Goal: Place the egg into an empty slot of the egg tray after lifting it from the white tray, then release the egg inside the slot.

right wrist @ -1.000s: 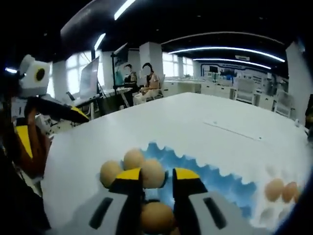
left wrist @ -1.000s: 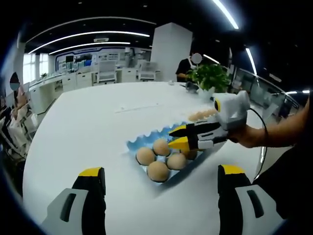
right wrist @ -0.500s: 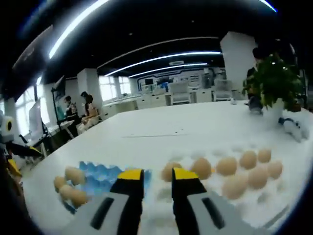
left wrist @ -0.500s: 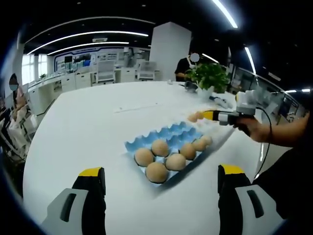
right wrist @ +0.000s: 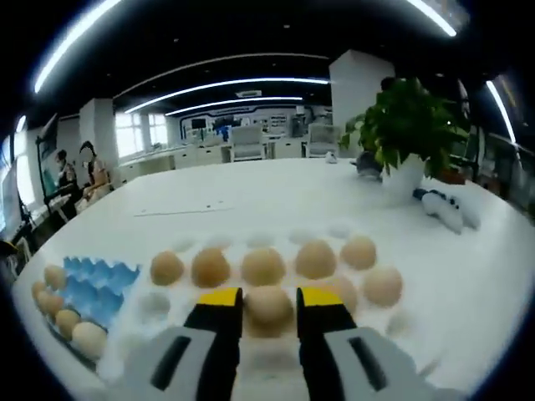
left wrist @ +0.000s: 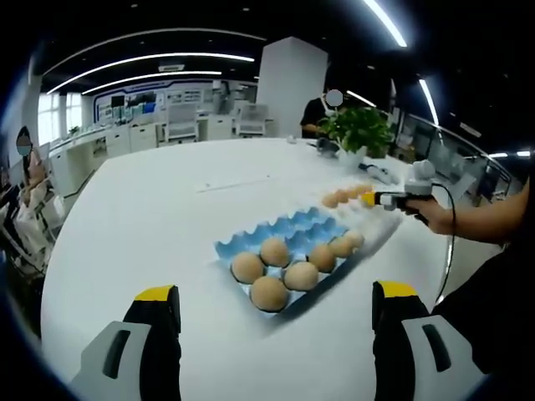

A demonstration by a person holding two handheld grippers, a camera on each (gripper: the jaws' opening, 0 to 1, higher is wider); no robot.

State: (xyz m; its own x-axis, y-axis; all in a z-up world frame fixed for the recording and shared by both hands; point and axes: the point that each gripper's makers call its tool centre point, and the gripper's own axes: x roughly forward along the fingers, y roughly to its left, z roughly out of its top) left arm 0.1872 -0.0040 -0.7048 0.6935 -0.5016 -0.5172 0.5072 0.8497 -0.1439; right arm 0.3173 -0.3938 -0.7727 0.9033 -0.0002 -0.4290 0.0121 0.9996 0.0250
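The blue egg tray [left wrist: 288,238] lies on the white table with several eggs [left wrist: 269,291] in its near slots and empty slots at the back. Beyond it, the white tray [left wrist: 378,224] carries more eggs. My left gripper [left wrist: 274,291] hangs open and wide over the table's near side, holding nothing. A hand holds my right gripper [left wrist: 368,199] over the white tray. In the right gripper view, my right gripper [right wrist: 269,299] is open, its tips on either side of one egg [right wrist: 267,304] in the white tray [right wrist: 418,322]. The blue tray [right wrist: 94,284] sits at lower left.
A potted plant [right wrist: 393,125] and a small white object [right wrist: 440,209] stand past the white tray. A sheet of paper [left wrist: 238,182] lies mid-table. People sit at the table's far left end [right wrist: 90,167]. Open table surface stretches behind both trays.
My right gripper has left the blue egg tray and moved to the white tray, coming down until an egg sits between its tips. The left gripper has stayed still.
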